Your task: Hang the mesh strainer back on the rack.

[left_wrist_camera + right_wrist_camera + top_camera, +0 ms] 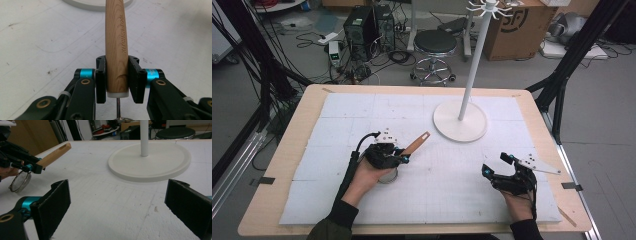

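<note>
A small metal strainer with a wooden handle [416, 144] marked "KITCHEN TOOL" hangs just above the white mat. My left gripper [399, 156] is shut on the handle [117, 50] near its lower end, one pad on each side. The handle points up and right toward the white hook stand [460, 122]. The round mesh ring [20, 181] hangs below the left gripper [35, 167], close to the hand. My right gripper [495, 164] rests at the front right of the mat. Its jaws stand wide open with nothing between them [117, 202], facing the stand base [150, 162].
The stand's pole [474, 65] rises to a ring of hooks at the top. The white mat [337, 107] covers most of the wooden table [297, 115]. Beyond the table are a stool [435, 44], a computer tower [361, 25] and a cardboard box [517, 25].
</note>
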Motion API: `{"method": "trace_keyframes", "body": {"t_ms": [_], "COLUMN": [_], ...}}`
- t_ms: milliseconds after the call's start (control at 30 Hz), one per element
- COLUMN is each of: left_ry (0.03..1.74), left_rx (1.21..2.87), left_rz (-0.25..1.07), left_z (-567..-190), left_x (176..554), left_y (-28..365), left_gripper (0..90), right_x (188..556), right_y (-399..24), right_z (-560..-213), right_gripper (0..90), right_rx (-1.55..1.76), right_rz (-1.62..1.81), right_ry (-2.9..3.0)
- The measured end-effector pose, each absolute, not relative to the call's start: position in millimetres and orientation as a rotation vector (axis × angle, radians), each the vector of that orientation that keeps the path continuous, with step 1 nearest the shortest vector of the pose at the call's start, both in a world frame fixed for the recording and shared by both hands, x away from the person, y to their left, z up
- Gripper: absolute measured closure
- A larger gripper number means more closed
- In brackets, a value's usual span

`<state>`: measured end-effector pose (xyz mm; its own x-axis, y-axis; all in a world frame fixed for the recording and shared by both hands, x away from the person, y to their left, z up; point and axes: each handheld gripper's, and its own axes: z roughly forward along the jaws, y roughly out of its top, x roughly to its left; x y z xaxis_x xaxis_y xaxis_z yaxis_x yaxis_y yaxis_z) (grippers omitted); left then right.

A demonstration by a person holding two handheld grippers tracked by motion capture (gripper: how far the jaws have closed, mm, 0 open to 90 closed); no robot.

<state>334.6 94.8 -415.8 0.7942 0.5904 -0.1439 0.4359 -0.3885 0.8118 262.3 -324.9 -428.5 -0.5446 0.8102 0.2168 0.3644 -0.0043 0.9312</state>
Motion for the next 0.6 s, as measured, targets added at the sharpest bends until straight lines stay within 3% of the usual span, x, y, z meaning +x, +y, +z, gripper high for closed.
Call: {"method": "trace_keyframes", "body": {"t_ms": [600], "left_ry": [0.694], "left_rx": [1.868], "left_rz": [0.226], "left_z": [-384.7], "left_x": [335.9], "left_y": [100.5], "left_gripper": [71.2], "right_x": [262.4], "right_y": [-325.1], "right_z": [-428.7], "right_gripper": [5.5], "right_rx": [1.211], "right_rz": [1.566], "right_ry": [1.891]}}
